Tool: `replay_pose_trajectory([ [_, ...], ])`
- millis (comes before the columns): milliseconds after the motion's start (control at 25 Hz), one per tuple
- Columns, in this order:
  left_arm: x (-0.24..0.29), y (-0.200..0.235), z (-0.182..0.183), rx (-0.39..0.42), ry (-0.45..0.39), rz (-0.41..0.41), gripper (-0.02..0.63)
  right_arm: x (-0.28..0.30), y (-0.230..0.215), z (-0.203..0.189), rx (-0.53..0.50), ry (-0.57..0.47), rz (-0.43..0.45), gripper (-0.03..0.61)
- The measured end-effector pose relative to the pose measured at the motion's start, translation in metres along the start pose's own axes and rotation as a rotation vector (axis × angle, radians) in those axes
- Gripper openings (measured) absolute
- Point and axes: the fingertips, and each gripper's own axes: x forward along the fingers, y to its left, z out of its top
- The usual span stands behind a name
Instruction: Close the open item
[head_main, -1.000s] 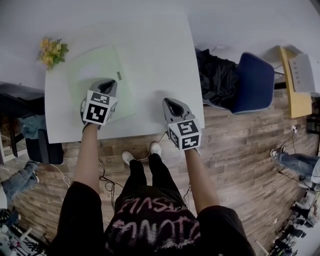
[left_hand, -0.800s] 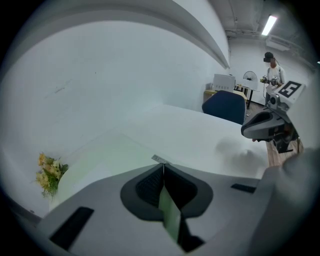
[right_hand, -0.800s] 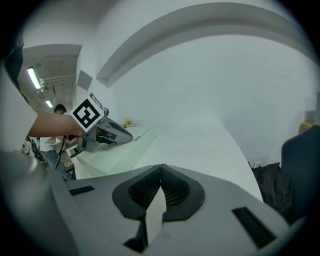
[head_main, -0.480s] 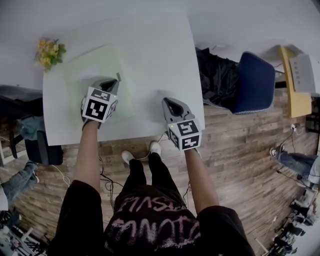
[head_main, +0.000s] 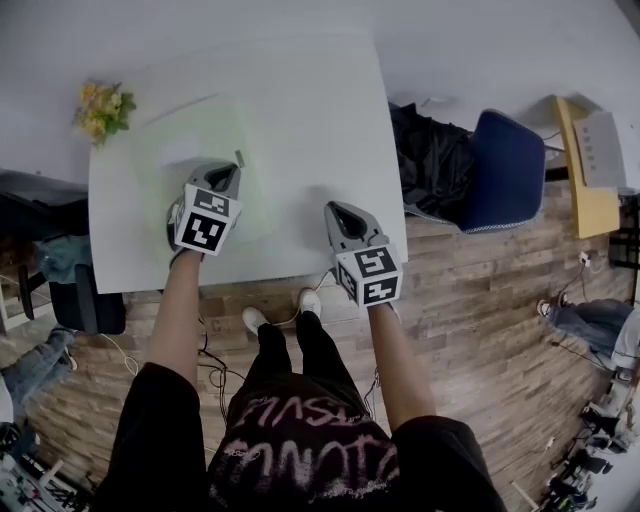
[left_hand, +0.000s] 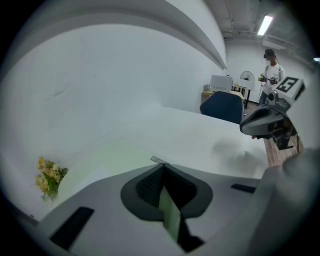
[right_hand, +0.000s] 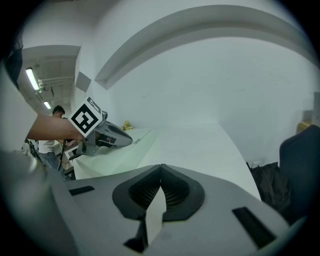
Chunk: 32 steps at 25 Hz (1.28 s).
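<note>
- Left gripper (head_main: 224, 170) hangs low over the desk (head_main: 310, 110). Its jaws are together with nothing gripped, and only pale green shows through the slit behind the pads.
- At the desk's front edge the right gripper (head_main: 337, 209) is also pressed together and empty. It sits over bare white surface, well apart from the task's thing.
- That thing is a pale green folder (head_main: 165, 195) lying flat on the left half of the desk.
- The left gripper's tip is over the folder's right edge, just beside a small grey tab (head_main: 238, 158). Whether it touches the cover I cannot tell.
- No view shows a raised flap, and the folder reads as one flat sheet. I judge the cover is down or nearly so, and the step in hand is seating it.
- To do this well, press the closed tip straight down near the tab edge and then run it along that edge.
- A sideways shove is the likely fault, since a thin folder should slide easily on this smooth desk.
- The right gripper could come across and pin the folder's near corner while the left one presses.
- Farther off, flowers (head_main: 103, 108) sit at the desk's far left corner, clear of the work.
- Beyond the desk's right side stands a blue chair (head_main: 510, 165) with a dark bag (head_main: 435, 160) against it.
</note>
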Motion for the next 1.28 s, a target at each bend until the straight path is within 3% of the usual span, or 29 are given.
replay_pose_trajectory([
  [120, -0.006, -0.002, 0.006, 0.023, -0.036, 0.010, 0.005, -0.001, 0.002, 0.003, -0.003, -0.008, 0.001, 0.012],
  [560, -0.064, 0.011, 0.015, -0.125, -0.191, 0.085, 0.005, -0.011, 0.018, 0.023, -0.022, -0.054, 0.011, 0.012],
  [880, -0.107, 0.010, -0.002, -0.185, -0.237, 0.138, 0.005, -0.024, 0.044, 0.047, -0.063, -0.105, 0.033, 0.012],
  [1280, -0.181, 0.023, -0.016, -0.239, -0.316, 0.279, 0.003, -0.043, 0.073, 0.083, -0.107, -0.170, 0.059, 0.011],
])
